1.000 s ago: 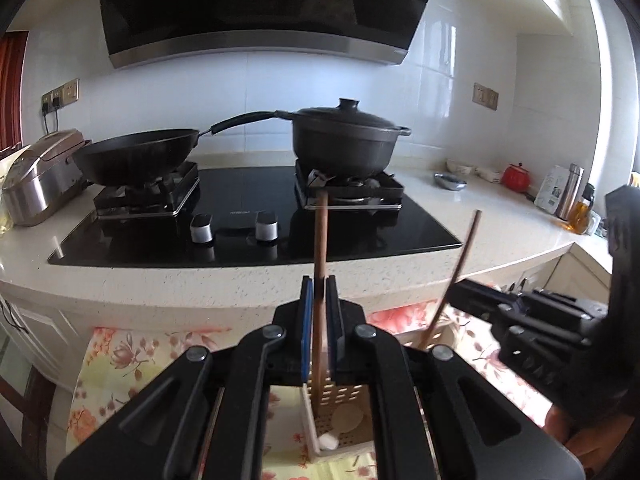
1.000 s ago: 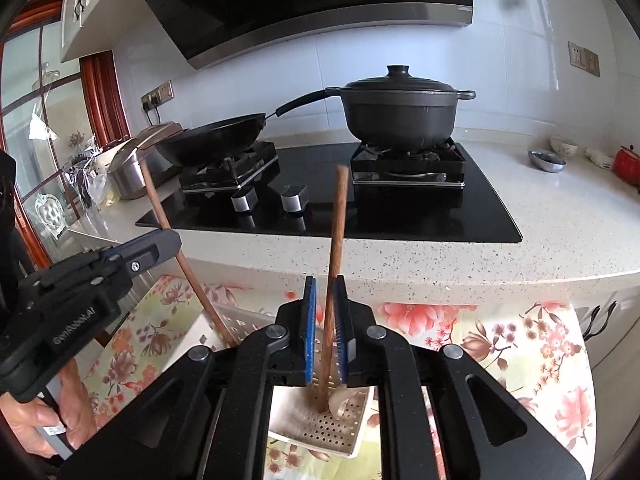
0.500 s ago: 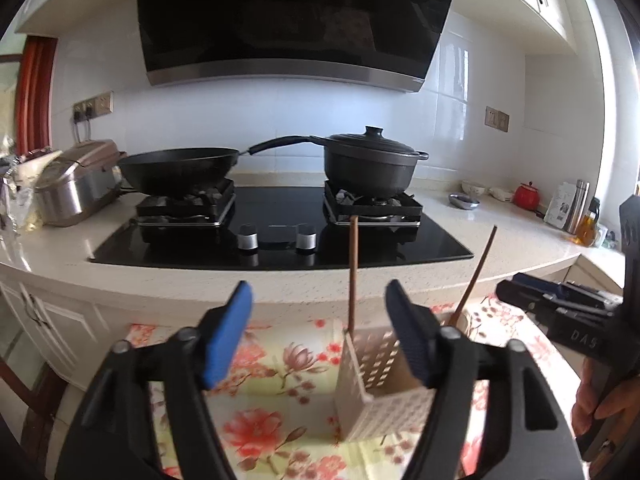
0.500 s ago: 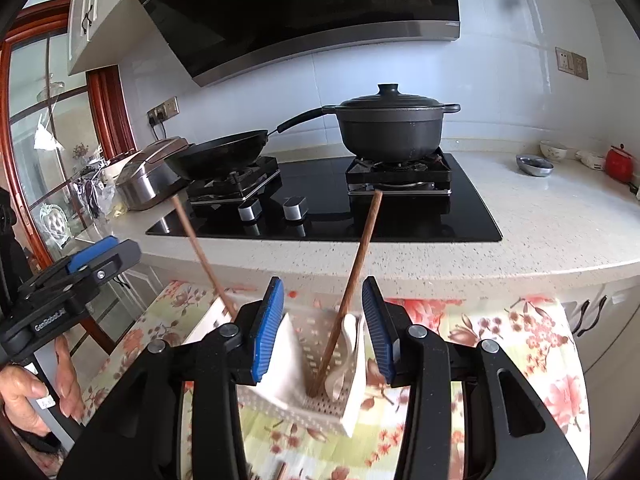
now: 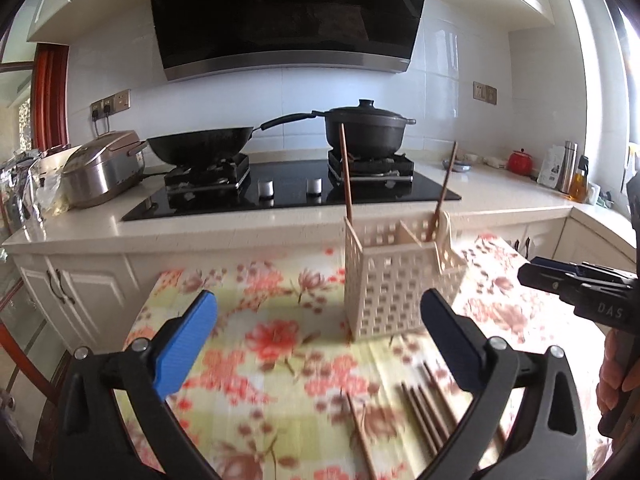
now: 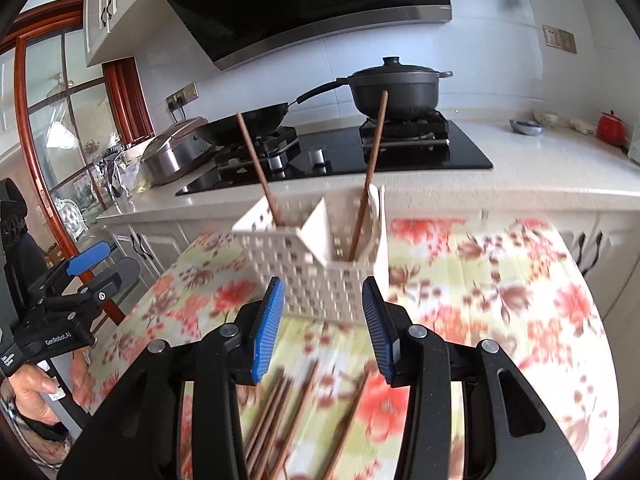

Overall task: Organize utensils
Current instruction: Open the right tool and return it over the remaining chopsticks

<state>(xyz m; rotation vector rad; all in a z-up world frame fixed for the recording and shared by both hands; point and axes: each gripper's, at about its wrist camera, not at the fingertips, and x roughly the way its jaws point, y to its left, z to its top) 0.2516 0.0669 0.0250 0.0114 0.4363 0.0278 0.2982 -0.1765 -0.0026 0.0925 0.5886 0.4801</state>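
Note:
A white perforated utensil holder [image 5: 394,280] stands on the floral tablecloth [image 5: 256,320]; it also shows in the right wrist view [image 6: 320,256]. Two brown chopsticks stand in it, one in the left compartment [image 5: 345,172] [image 6: 258,172] and one in the right [image 5: 443,188] [image 6: 370,172]. Several more chopsticks [image 5: 424,412] [image 6: 276,420] lie on the cloth in front of the holder. My left gripper [image 5: 318,344] is open and empty, back from the holder. My right gripper [image 6: 322,328] is open and empty, just in front of the holder and above the loose chopsticks.
Behind the table runs a counter with a black hob [image 5: 288,194], a frying pan [image 5: 200,148], a lidded pot [image 5: 366,130] and a rice cooker [image 5: 102,166]. Small jars and bottles [image 5: 568,168] stand at the far right.
Both grippers have opened and let go of their chopsticks, which now stand in the holder. Both grippers have drawn back and up from the holder.

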